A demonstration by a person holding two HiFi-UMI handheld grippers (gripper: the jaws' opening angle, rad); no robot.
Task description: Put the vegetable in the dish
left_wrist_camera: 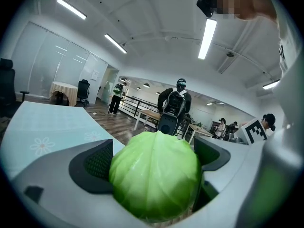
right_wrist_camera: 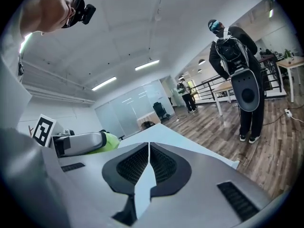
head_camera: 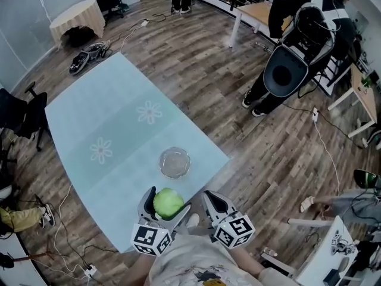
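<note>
A round green cabbage [head_camera: 168,202] is clamped between the jaws of my left gripper [head_camera: 166,205], held over the near edge of the table. In the left gripper view the cabbage [left_wrist_camera: 155,175] fills the space between the black pads. A clear glass dish [head_camera: 175,162] stands on the pale blue tablecloth [head_camera: 113,130], just beyond the cabbage. My right gripper [head_camera: 212,202] hovers to the right of the left one, shut with nothing in it; its pads [right_wrist_camera: 164,164] meet in the right gripper view, where the cabbage [right_wrist_camera: 109,141] shows at left.
A person with a black backpack device [head_camera: 296,64] stands on the wood floor at far right, beside a white desk [head_camera: 259,14]. Black chairs [head_camera: 24,115] stand left of the table. Cables and shoes lie on the floor at near left.
</note>
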